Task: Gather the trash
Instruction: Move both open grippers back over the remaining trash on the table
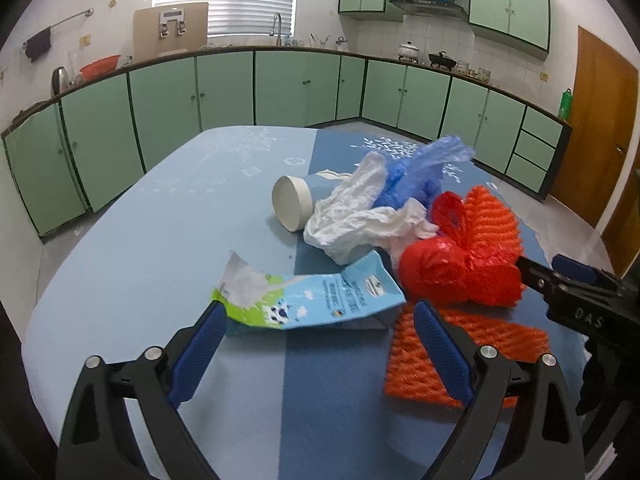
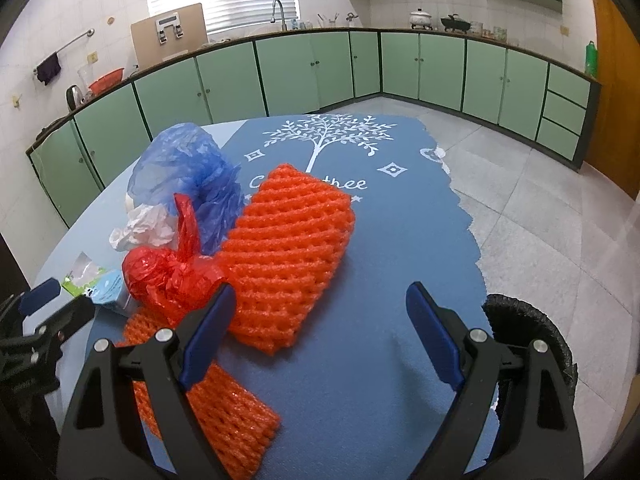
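A heap of trash lies on the blue table cloth (image 1: 160, 240). My left gripper (image 1: 320, 309) is open just in front of a flattened milk carton (image 1: 320, 300), whose near edge lies between the fingertips. Behind the carton are a white paper cup (image 1: 292, 202) on its side, crumpled white paper (image 1: 356, 216), a blue plastic bag (image 1: 420, 168) and a red plastic bag (image 1: 444, 268). My right gripper (image 2: 320, 292) is open, nothing between its pads, above the cloth beside an orange foam net (image 2: 288, 256). A second orange net (image 2: 228, 412) lies under its left finger.
A black bag's rim (image 2: 532, 332) shows at the table's right edge, below my right gripper. The table edge drops to a tiled floor (image 2: 540, 200) on the right. Green kitchen cabinets (image 1: 224, 92) line the far walls. Each gripper shows in the other's view: right gripper (image 1: 548, 270), left gripper (image 2: 60, 300).
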